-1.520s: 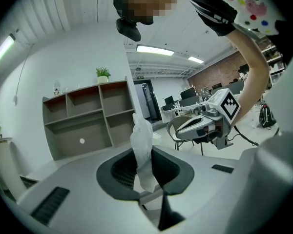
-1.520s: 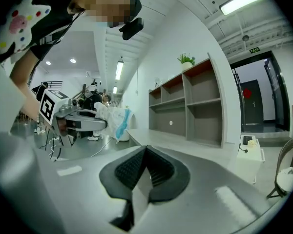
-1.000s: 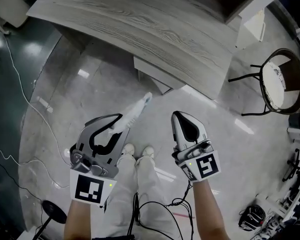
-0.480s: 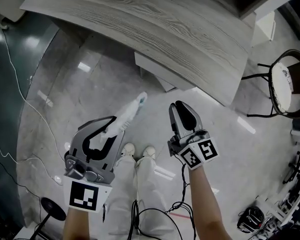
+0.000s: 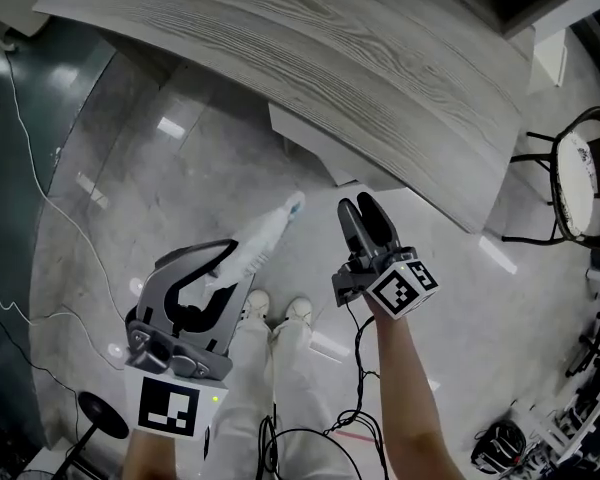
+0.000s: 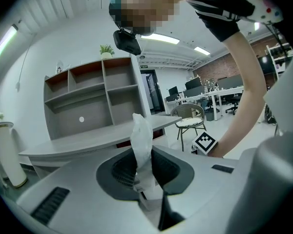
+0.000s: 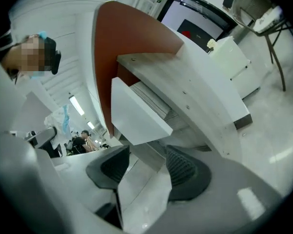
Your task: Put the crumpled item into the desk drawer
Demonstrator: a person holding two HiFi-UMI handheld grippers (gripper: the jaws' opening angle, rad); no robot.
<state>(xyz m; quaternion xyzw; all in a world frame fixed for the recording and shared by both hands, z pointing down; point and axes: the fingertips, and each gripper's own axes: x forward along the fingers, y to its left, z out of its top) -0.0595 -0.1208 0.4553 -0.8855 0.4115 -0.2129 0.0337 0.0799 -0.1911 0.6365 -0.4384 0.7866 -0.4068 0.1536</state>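
A crumpled white item (image 5: 265, 230) with a blue tip sticks out of my left gripper (image 5: 215, 268), which is shut on its lower end. In the left gripper view the crumpled item (image 6: 141, 138) stands upright, pinched between the dark pads (image 6: 121, 172). My right gripper (image 5: 358, 208) is right of it, a little below the desk edge; its jaws are opening and nothing is between them. In the right gripper view the white desk drawer (image 7: 136, 113) hangs under the wooden desk top just ahead of the right gripper (image 7: 146, 167). From above, the drawer (image 5: 305, 140) shows below the desk (image 5: 310, 58).
A round-seat chair (image 5: 580, 183) stands at the right of the desk. Thin cables (image 5: 30, 168) trail over the glossy floor at the left. A person's shoes (image 5: 275, 308) are between the grippers. A shelf unit (image 6: 88, 99) sits on the desk's far side.
The right gripper's jaws went from closed to wide apart, and it turned and moved forward toward the drawer. The left gripper, still holding the crumpled item, drifted slightly back.
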